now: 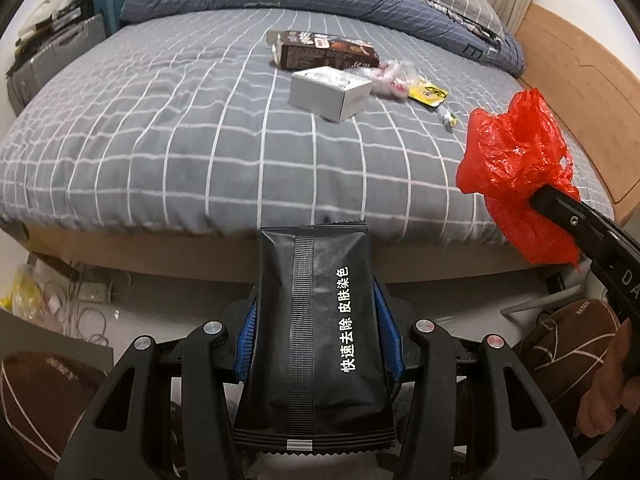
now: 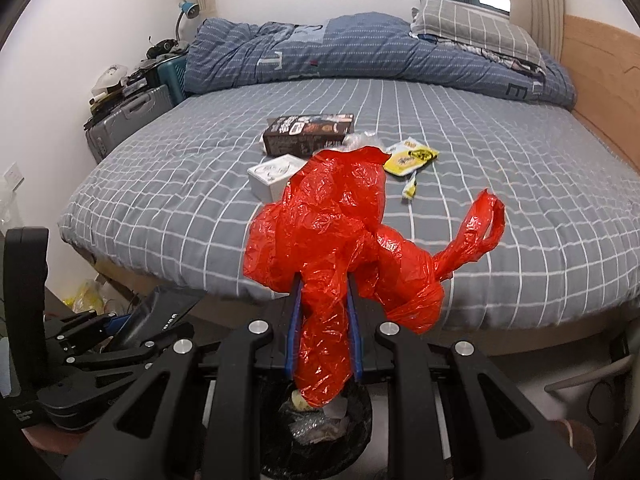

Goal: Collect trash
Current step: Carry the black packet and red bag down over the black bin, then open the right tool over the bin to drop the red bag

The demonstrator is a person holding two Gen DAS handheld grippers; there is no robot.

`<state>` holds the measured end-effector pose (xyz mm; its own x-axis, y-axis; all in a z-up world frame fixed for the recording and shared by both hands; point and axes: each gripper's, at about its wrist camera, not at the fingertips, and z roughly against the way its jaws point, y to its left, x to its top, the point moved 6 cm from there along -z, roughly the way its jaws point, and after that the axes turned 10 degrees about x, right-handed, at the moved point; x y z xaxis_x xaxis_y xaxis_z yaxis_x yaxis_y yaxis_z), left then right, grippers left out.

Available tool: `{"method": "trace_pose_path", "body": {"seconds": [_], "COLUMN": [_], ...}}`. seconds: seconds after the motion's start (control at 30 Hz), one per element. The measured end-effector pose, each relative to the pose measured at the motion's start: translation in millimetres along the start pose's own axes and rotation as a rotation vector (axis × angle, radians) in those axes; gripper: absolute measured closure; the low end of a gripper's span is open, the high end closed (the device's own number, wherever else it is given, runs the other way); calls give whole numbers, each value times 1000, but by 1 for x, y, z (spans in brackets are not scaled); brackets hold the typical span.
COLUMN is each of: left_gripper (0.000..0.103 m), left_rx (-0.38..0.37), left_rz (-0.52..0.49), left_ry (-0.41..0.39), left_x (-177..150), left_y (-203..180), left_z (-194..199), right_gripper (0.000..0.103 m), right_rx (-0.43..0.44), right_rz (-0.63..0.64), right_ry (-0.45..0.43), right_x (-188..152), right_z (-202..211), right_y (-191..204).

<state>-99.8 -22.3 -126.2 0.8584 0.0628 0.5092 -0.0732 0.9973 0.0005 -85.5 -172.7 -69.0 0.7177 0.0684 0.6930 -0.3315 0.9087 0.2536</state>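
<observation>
My left gripper point(image 1: 316, 292) is shut on a black pouch point(image 1: 320, 340) with white lettering, held upright before the bed's edge. My right gripper point(image 2: 324, 280) is shut on a crumpled red plastic bag point(image 2: 332, 232), above a bin with a black liner point(image 2: 366, 404). From the left wrist view the red bag point(image 1: 516, 152) hangs at the right. On the grey checked bed point(image 1: 160, 140) lie a brown carton point(image 1: 326, 52), a white box point(image 1: 330, 92), a clear wrapper point(image 1: 390, 76), a yellow sachet point(image 1: 428, 92) and a small wrapper point(image 1: 448, 118).
A folded blue quilt point(image 2: 360, 52) and a pillow point(image 2: 476, 28) fill the bed's far end. A wooden headboard point(image 1: 568, 72) runs along the right. A grey suitcase point(image 2: 124, 120) stands at the left. Cables point(image 1: 80, 300) lie on the floor under the bed.
</observation>
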Motion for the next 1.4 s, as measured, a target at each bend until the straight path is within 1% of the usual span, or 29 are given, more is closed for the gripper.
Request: {"method": "trace_pose_path", "body": {"seconds": [0.1,0.37,0.57,0.7,0.9,1.0,1.27,1.4], "left_gripper": [55,55,55,55,55,55,55,55], "left_rx": [-6,-6,-2,3,17,24,40,61], "left_rz": [-1,19,38,46,52,48,47,35], "left_ry": [17,52,79,99,119,145,173,186], "left_x": [-11,-36,-51,-58,-63,-66,-63,-61], "left_y": [0,7,13,16,22,23,28,30], "left_z": [1,4,5,1,-13,-25,-45,-57], "right_gripper": [84,85,85,85,85,85,84,84], "right_rx": [27,27,23,23,25,30,28,31], "right_rz": [-22,-8,-29,-28,-27,-41,-69,-80], "right_ry": [34,70,100,134,200,238,333,379], "right_x": [-11,-28,-41,-54,-78,-87,-112,-122], "right_z": [-4,-3,-2,-7,-25,-37,-69,-85], "right_y": [4,16,20,24,23,20,12,11]}}
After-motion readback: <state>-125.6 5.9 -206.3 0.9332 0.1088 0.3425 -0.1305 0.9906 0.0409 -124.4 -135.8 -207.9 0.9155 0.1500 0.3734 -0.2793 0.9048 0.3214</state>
